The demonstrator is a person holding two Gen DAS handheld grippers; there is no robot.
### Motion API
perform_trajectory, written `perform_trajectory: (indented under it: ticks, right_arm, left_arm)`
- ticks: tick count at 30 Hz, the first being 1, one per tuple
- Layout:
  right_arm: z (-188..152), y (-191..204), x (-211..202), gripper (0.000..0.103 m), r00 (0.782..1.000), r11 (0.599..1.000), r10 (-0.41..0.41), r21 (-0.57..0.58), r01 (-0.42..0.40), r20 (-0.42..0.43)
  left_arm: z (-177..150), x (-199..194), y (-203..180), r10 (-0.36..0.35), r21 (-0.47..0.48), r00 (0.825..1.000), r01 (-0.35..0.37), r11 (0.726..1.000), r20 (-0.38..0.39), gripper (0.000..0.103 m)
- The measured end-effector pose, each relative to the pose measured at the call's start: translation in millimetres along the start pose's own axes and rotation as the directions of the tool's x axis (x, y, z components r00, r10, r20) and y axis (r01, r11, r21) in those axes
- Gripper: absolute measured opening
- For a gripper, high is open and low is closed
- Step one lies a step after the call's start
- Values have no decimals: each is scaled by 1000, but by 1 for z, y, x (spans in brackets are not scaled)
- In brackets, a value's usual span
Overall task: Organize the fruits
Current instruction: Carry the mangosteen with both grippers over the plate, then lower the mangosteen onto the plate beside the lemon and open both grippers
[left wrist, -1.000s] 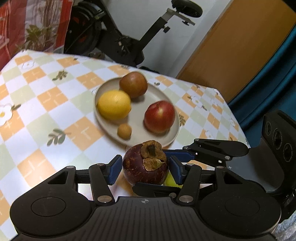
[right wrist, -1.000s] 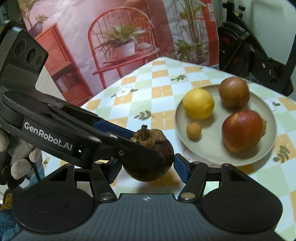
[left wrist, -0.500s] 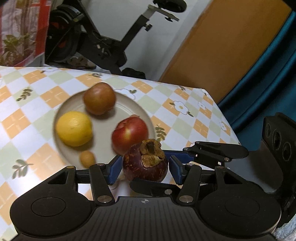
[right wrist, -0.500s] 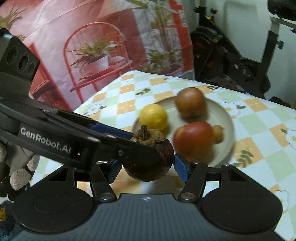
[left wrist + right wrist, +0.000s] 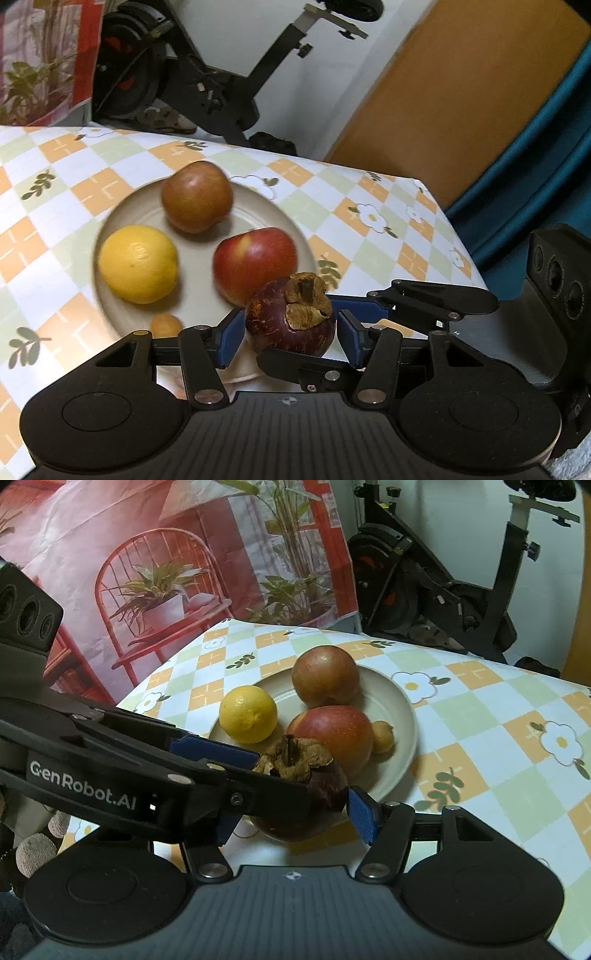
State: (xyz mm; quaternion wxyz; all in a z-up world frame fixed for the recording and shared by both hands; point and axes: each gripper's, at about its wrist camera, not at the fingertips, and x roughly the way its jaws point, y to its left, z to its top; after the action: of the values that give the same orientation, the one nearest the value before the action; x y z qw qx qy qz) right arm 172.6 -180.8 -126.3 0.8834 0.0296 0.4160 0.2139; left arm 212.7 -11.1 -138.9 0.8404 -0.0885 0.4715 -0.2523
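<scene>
The mangosteen (image 5: 290, 317) sits between both grippers at once. The left gripper (image 5: 290, 341) is partly closed around it, with a blue pad against each side of the dark purple fruit. The dry brown calyx faces up and slightly toward the camera.

The right gripper (image 5: 295, 821) reaches in from the right across the first. In the left wrist view, one of its fingers passes behind the fruit and the other passes under its front. In its own view, its right pad presses on the mangosteen's skin. Its left pad is mostly hidden behind the left gripper's black finger, which covers the fruit's near side. It too is at a middling width, closed on the mangosteen.

The fruit is at the near rim of the plate (image 5: 258, 206), just in front of the apple (image 5: 255, 264). Whether it touches the plate cannot be told.

Four fruits lie on the beige plate:
- The red apple is nearest the grippers.
- A lemon (image 5: 137, 264) is to its left.
- A brown round fruit (image 5: 197, 195) is at the far side.
- A small tan fruit (image 5: 166, 325) is by the near rim.

The plate stands on the worktop (image 5: 369, 240), which has a checked orange, green and white cloth with flowers. An exercise bike (image 5: 207, 85) stands beyond it. A red printed backdrop (image 5: 166, 572) hangs at the left in the right wrist view.
</scene>
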Motion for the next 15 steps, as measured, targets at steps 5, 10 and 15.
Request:
perform_trajectory:
  ticks: [5,10,15]
  right_arm:
    - [6,11,17,64,1000,999,21,-27,-21,-21]
    - [10,19,35,64,999,999,24,-46,-26,-38]
    - [12,25,48,64,998,998,7,-60,-10,-54]
  left_arm:
    - [1,-1,15,38,-18,999,-38,999,-3,57]
    - [3,-1,29,66,-41,998,-66,997,3,57]
    - [5,1,33,94,-38,996,-94,995,7,57]
